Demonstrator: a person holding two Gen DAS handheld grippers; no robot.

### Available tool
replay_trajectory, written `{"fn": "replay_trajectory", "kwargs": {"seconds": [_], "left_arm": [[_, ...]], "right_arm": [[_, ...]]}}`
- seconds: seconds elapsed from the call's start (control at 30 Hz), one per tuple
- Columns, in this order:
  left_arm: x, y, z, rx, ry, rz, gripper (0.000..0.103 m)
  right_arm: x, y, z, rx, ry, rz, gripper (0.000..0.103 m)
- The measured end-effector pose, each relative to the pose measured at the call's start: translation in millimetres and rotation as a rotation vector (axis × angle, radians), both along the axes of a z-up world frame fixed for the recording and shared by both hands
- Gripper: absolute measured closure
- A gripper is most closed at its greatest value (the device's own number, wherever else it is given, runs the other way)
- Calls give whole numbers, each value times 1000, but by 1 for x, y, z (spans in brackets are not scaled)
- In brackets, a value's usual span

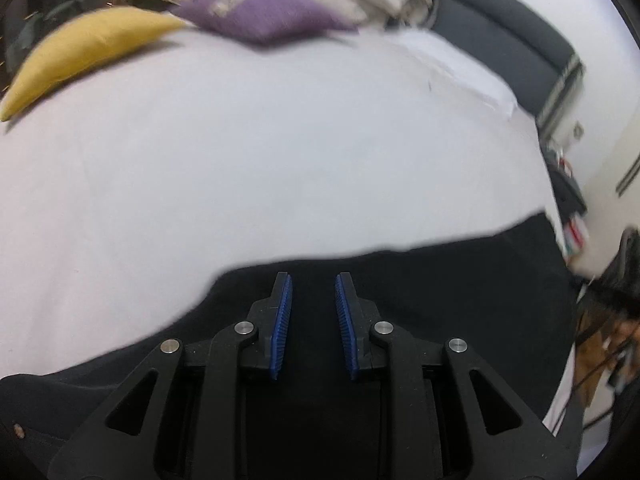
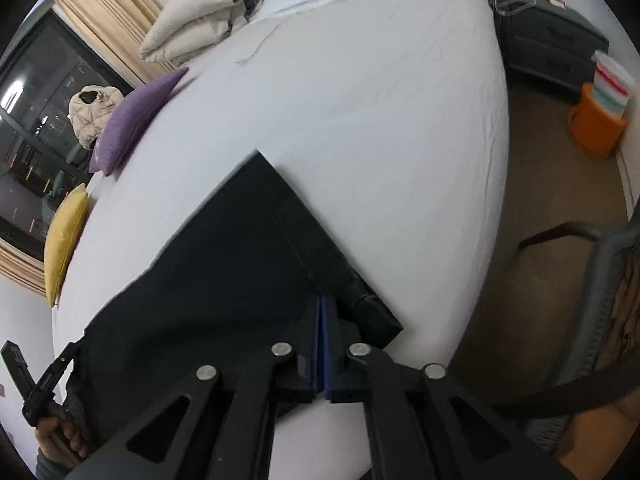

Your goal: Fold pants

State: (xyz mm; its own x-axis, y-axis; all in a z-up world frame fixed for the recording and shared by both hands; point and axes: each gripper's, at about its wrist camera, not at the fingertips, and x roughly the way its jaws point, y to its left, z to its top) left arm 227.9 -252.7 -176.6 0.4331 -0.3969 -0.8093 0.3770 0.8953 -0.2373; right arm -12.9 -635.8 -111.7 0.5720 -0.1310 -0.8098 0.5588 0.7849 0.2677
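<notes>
Lying limp and light along the bed's (image 2: 360, 120) near edge, the black pants (image 2: 224, 264) want corner grips: right gripper (image 2: 322, 312) pinches their hem, left gripper (image 1: 313, 292) hovers narrowly parted, empty.

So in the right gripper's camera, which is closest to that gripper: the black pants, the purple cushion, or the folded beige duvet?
1. The black pants, right at the right gripper, whose pads are closed on the cloth.
2. The purple cushion, up on the left side of the white bed.
3. The folded beige duvet, farthest, at the top of the bed.
</notes>
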Motion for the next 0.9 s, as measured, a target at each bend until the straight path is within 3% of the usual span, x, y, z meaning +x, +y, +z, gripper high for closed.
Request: {"fn": "replay_trajectory", "kwargs": {"seconds": [0.03,0.1,0.17,0.2,0.27,0.4,0.5,0.53,0.57,0.6,0.63,0.7,0.8,0.9], "left_arm": [[0,-8,-14,23,36,-20,81],[-7,-10,-21,44,-23,-16,81],[-14,-13,-16,56,-19,10,81],[-19,-13,-11,57,-10,12,81],[-43,-23,9,22,-33,-47,81],[-109,-62,28,44,-126,-255,81],[-131,-90,2,90,-81,-308,81],[-137,-95,-13,109,-57,-296,80],[-142,-95,-20,110,-96,-285,80],[-142,-94,-22,106,-104,-286,80],[-142,-92,-20,86,-80,-281,80],[-131,-85,-19,31,-2,-271,80],[-116,-73,-24,-51,65,-248,80],[-123,-81,-22,-30,38,-245,80]], "right_arm": [[4,10,7,11,-28,41,94],[13,27,7,39,-48,130,82],[23,37,-12,28,37,165,64],[25,33,-24,29,82,149,65],[12,15,-36,49,88,85,103],[-12,0,-23,12,102,12,103],[-26,12,-4,49,0,51,83],[-28,16,-2,67,-20,76,62],[-31,15,-5,65,-9,71,46],[-37,7,-12,77,19,17,45],[-46,-4,-18,127,20,-33,45],[-73,-27,-33,346,-86,-125,45],[-92,-36,-45,479,-184,-132,45],[-93,-38,-60,580,-294,-128,47]]}}
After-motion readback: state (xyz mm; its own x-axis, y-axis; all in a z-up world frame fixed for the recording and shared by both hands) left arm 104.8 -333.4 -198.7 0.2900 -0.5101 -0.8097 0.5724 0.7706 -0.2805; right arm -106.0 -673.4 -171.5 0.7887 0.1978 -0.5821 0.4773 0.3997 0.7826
